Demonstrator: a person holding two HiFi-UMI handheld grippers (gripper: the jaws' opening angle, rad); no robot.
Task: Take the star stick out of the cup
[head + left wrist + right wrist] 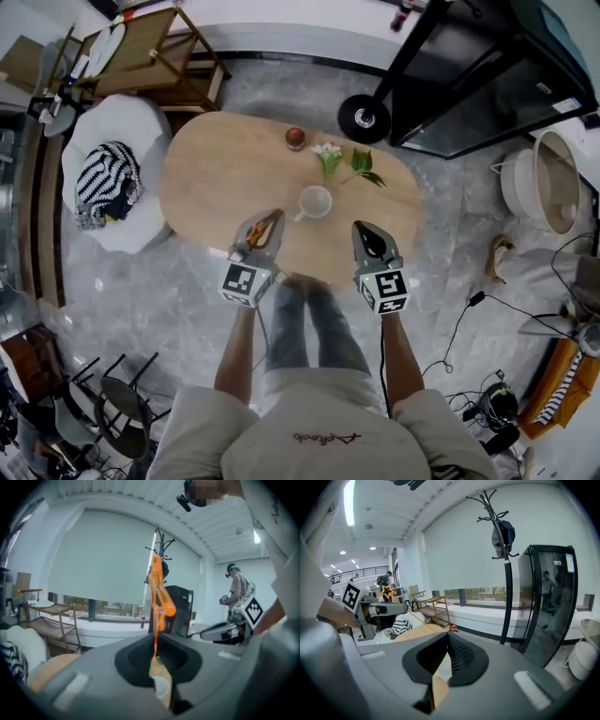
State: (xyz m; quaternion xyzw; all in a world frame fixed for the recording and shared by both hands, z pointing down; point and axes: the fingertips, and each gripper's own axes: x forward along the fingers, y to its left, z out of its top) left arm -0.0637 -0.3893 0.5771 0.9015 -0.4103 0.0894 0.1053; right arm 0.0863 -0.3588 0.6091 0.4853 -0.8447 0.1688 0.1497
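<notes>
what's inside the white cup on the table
The cup looks empty: only its pale inside shows from above, though it is too small to be sure of the bottom. The star stick is out, clamped in the left gripper.

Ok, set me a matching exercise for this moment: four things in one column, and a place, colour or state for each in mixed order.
Things:
1. star stick
2. cup
3. right claw
4. striped cloth

Descriptions:
A. shut, nothing between its jaws
B. lying on the white armchair
C. orange, clamped in the left claw
D. white, standing on the wooden table

Pairs: 1-C, 2-D, 3-A, 4-B
</notes>
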